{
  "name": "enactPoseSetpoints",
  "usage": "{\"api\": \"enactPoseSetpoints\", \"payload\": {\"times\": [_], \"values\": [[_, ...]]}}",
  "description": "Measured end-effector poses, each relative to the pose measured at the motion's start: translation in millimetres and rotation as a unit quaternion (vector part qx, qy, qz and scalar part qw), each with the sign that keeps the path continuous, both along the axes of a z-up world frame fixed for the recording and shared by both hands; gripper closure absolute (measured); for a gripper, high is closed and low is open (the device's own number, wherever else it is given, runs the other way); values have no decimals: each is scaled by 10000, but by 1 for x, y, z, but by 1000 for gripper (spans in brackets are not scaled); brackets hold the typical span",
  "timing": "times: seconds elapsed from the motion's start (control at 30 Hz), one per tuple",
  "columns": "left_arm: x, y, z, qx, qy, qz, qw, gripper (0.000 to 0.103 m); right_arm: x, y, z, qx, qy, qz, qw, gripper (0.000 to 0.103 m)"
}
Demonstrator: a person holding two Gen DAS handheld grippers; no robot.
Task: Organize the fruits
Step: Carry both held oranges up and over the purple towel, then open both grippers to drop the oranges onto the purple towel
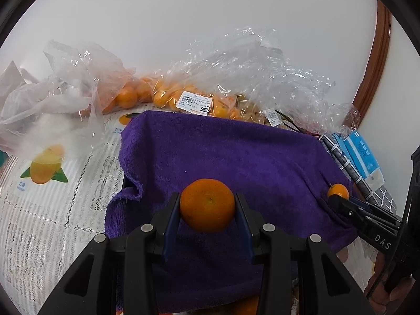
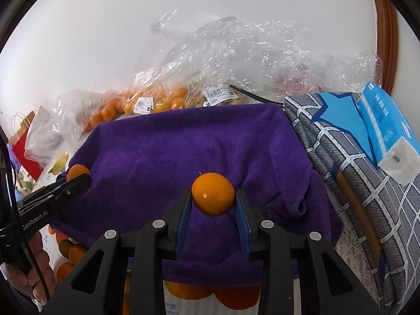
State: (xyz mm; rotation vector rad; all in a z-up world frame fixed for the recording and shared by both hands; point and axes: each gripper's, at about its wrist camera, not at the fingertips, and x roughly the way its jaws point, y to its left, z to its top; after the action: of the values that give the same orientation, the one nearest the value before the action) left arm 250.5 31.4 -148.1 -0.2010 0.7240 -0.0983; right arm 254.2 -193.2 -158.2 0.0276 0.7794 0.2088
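Note:
In the left wrist view my left gripper (image 1: pixel 208 208) is shut on a large orange mandarin (image 1: pixel 207 204), held just above a purple towel (image 1: pixel 223 152). At the right edge of that view the right gripper (image 1: pixel 338 197) carries a smaller orange (image 1: pixel 337 190). The right wrist view shows my right gripper (image 2: pixel 213 200) shut on that small orange (image 2: pixel 213 197) over the same purple towel (image 2: pixel 189 144). The left gripper (image 2: pixel 78 179) with its mandarin (image 2: pixel 76 172) shows at the left there. Clear plastic bags of oranges (image 1: pixel 173 97) lie behind the towel.
Crumpled clear bags (image 2: pixel 236 52) pile up against the white wall. A grey checked cloth (image 2: pixel 341 152) with a blue tissue pack (image 2: pixel 386 126) lies right of the towel. A lace tablecloth with printed mango pictures (image 1: pixel 44 168) covers the left. Loose oranges (image 2: pixel 76 254) sit low left.

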Motion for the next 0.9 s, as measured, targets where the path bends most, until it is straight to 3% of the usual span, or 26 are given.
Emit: {"api": "enactPoseSetpoints", "payload": {"times": [0.33, 0.73, 0.8, 0.9], "values": [[2, -5, -3, 230, 82, -45, 9997, 65, 4, 5, -12, -101, 175, 58, 9998, 70], [2, -8, -4, 257, 74, -82, 9996, 65, -5, 5, -7, -148, -2, 75, 9999, 69], [2, -7, -3, 205, 45, -93, 9997, 64, -6, 3, -4, -88, -23, 47, 9999, 54], [0, -6, -1, 87, -36, -132, 9999, 60, -9, -1, 1, 58, -124, -26, 9999, 43]]}}
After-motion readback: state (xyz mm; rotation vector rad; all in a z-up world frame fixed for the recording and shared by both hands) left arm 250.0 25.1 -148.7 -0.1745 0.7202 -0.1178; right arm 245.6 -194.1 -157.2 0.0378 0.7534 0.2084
